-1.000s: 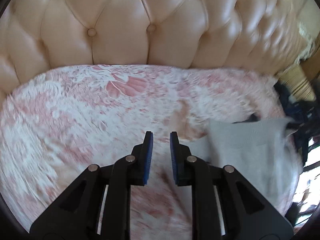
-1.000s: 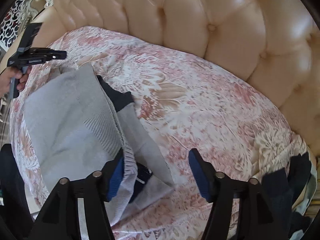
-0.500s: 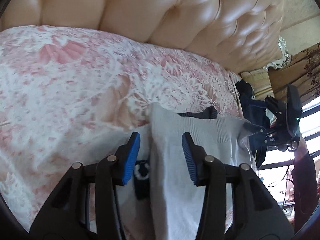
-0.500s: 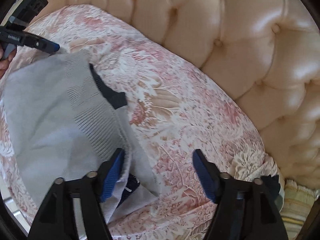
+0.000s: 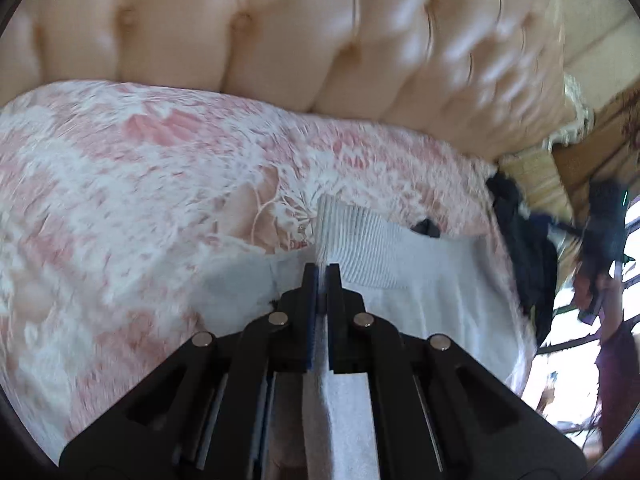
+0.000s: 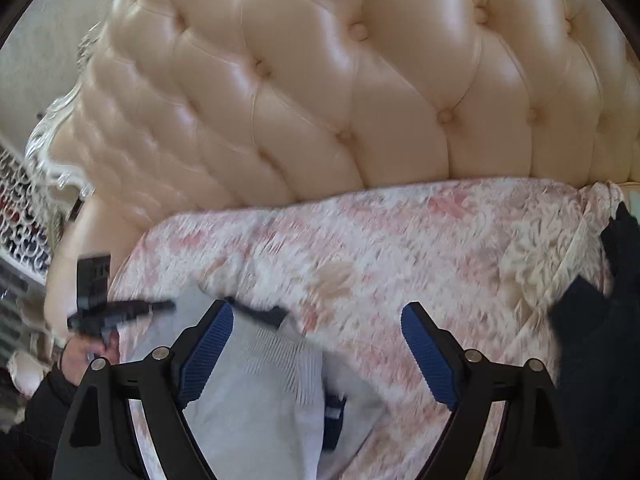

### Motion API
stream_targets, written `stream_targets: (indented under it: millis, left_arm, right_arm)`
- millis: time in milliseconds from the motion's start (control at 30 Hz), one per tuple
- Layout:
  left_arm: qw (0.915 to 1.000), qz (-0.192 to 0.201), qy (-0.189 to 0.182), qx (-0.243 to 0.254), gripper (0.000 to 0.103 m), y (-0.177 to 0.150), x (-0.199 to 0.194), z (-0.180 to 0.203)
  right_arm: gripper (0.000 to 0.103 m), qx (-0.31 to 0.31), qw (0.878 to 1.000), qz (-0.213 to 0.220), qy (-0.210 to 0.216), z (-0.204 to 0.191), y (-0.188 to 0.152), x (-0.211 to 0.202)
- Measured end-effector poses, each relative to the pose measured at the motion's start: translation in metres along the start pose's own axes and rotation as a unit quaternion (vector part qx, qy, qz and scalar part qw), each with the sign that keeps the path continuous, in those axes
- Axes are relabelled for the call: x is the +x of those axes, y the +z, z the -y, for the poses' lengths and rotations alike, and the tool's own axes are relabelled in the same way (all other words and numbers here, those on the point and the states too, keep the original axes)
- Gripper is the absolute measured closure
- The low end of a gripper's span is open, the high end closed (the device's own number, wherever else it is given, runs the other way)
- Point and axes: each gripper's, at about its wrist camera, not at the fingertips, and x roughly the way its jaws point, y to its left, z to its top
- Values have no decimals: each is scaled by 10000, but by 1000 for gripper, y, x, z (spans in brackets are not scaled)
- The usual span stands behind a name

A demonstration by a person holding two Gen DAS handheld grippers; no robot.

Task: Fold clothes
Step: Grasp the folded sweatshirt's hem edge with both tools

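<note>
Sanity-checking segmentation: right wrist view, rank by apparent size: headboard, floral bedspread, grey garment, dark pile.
1. headboard
2. floral bedspread
3. grey garment and dark pile: similar, both cut off, unranked.

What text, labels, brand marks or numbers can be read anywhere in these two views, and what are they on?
No text can be read in either view.
Dark label tucked in the light grey garment: a pale mark shows, but it is too blurred to read.
Left gripper, shut on the garment's edge: no marking visible.
Right gripper, open: no marking visible.
Floral bedspread and tufted headboard: pattern only, no writing.
</note>
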Motion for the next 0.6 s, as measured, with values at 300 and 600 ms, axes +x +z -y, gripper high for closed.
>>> stream_targets:
  millis: [300, 600]
  left_arm:
    - [9975, 429, 312, -471, 82, -28, -2, -22]
    - [9862, 1528, -422, -471, 51, -57, -58, -33]
  right_arm:
    - [24, -1185, 9792, -167, -1638, -55, -76, 43]
    - [53, -1010, 9820, -370, -1554, -56, -74, 64]
